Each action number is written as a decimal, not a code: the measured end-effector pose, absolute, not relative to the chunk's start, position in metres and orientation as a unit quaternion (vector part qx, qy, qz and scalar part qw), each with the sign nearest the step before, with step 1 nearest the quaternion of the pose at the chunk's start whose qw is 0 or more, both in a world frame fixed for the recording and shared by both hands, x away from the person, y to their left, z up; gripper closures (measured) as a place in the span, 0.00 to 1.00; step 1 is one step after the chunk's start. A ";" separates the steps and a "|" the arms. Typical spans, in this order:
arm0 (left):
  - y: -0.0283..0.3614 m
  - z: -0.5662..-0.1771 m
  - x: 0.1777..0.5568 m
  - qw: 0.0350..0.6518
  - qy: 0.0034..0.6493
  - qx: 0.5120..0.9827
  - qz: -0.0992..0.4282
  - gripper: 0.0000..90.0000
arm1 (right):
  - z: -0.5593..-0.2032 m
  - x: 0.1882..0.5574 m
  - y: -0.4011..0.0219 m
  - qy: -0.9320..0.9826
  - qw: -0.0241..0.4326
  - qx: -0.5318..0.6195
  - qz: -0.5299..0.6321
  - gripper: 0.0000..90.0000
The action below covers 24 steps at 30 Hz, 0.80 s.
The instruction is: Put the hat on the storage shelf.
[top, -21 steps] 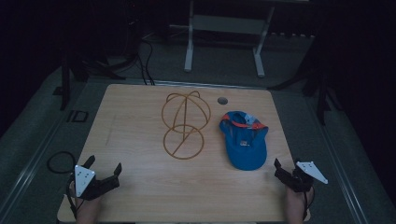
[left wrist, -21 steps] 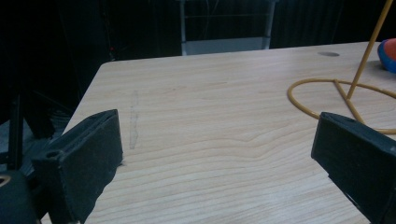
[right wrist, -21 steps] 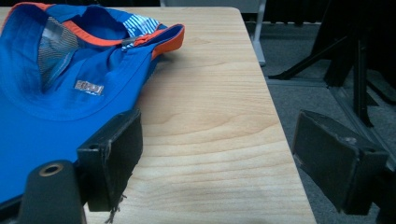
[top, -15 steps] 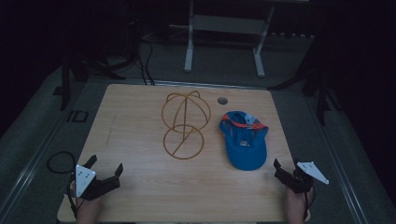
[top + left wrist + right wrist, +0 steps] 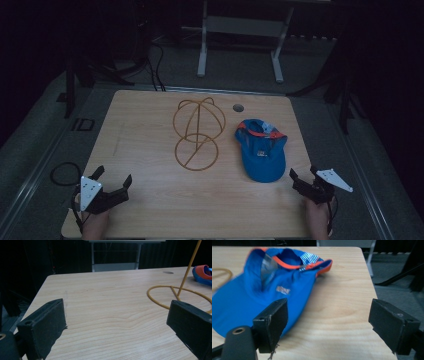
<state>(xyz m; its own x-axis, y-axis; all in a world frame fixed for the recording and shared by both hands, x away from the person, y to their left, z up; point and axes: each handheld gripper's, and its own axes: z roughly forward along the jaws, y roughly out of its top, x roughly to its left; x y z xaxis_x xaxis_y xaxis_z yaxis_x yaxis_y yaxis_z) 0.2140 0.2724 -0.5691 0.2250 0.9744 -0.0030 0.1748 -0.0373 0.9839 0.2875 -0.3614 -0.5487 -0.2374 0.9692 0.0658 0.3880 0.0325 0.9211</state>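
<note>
- We see a light wooden table (image 5: 150,130) under dim light, with dark floor and a white metal frame (image 5: 240,30) beyond its far edge.
- Near the table's middle stands a yellow wire cap stand (image 5: 198,131): a flat ring on the wood, with a rod rising to a wire dome.
- Just to the right of the stand lies a blue cap (image 5: 261,150) with orange trim, its brim toward the near edge; it rests flat on the wood, apart from the stand's ring.
- A small round hole (image 5: 238,107) marks the table near its far edge.
- The left gripper (image 5: 112,186) sits at the near left corner, jaws spread wide and grasping nothing.
- The right gripper (image 5: 304,176) sits at the near right corner, just beside the cap's brim, jaws likewise spread and empty.
</note>
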 end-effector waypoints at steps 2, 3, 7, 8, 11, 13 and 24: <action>0.272 -0.569 0.214 0.505 0.480 0.597 0.397 0.03 | -0.537 0.294 -0.362 0.641 0.310 0.532 0.458 0.15; 0.272 -0.569 0.214 0.509 0.480 0.595 0.394 0.03 | -0.534 0.296 -0.362 0.640 0.308 0.533 0.460 0.15; 0.271 -0.569 0.216 0.513 0.481 0.595 0.389 0.03 | -0.520 0.309 -0.358 0.641 0.301 0.529 0.468 0.15; 0.270 -0.569 0.216 0.513 0.481 0.596 0.388 0.03 | -0.517 0.312 -0.356 0.644 0.300 0.526 0.466 0.15; 0.268 -0.569 0.216 0.514 0.477 0.602 0.383 0.03 | -0.512 0.323 -0.350 0.653 0.300 0.528 0.452 0.14; 0.267 -0.569 0.216 0.513 0.476 0.606 0.379 0.03 | -0.508 0.330 -0.347 0.655 0.289 0.527 0.457 0.14; 0.263 -0.568 0.216 0.519 0.461 0.617 0.370 0.03 | -0.488 0.364 -0.333 0.676 0.266 0.492 0.480 0.15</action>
<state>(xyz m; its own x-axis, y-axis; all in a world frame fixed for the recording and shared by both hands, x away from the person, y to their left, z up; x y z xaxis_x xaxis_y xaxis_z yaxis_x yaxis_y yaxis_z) 0.2158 0.2628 -0.5681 0.3006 0.9535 -0.0232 0.1850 -0.0344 0.9821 0.3637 -0.3328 -0.4876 -0.3739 0.9205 0.1134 0.4103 0.0544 0.9103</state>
